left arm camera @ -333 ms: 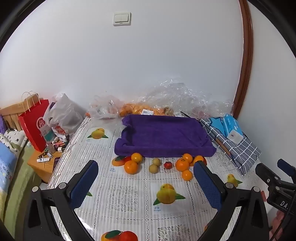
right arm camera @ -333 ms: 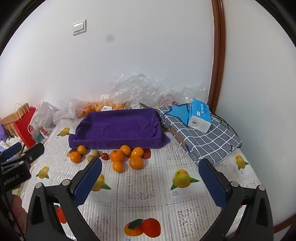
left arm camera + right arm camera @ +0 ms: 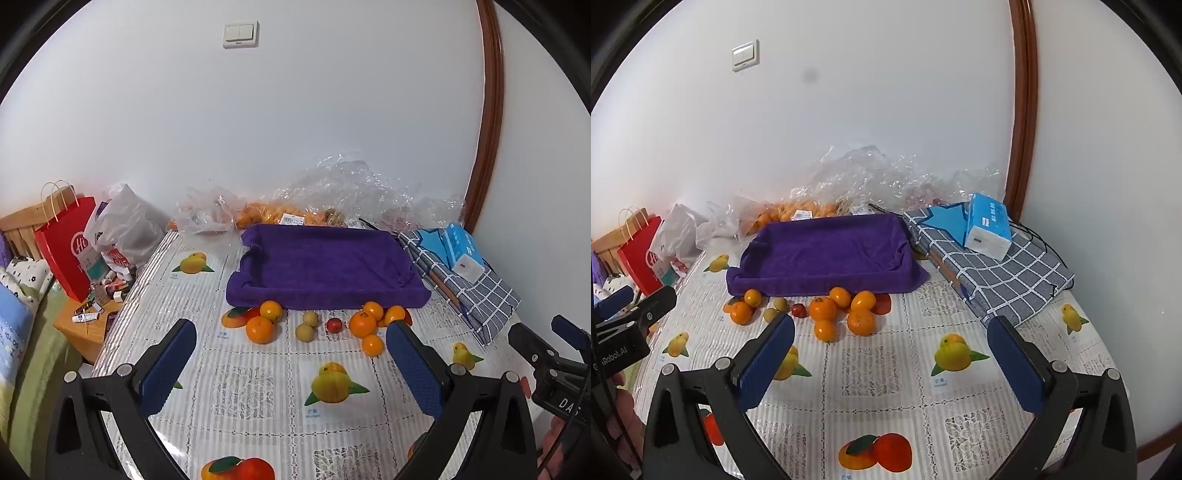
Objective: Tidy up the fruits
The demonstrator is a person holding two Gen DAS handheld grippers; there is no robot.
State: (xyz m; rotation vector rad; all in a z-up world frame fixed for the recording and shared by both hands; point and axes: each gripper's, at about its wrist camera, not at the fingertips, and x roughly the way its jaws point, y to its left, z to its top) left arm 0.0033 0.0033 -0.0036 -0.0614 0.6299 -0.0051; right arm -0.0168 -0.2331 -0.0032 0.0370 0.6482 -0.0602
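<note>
Both the left gripper [image 3: 288, 343] and right gripper [image 3: 891, 338] hang above the worktop [image 3: 886, 387] with fingers spread wide, holding nothing; the fruits [image 3: 314, 325] lie loose just before the purple-clothed tray [image 3: 325, 266]

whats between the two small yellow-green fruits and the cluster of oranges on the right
One small red fruit lies between the yellow-green fruits and the right orange cluster, clearest in the left wrist view.

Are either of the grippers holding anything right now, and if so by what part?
Nothing is held. The left gripper and right gripper are both open, above the fruit-print tablecloth, short of the loose round oranges.
</note>
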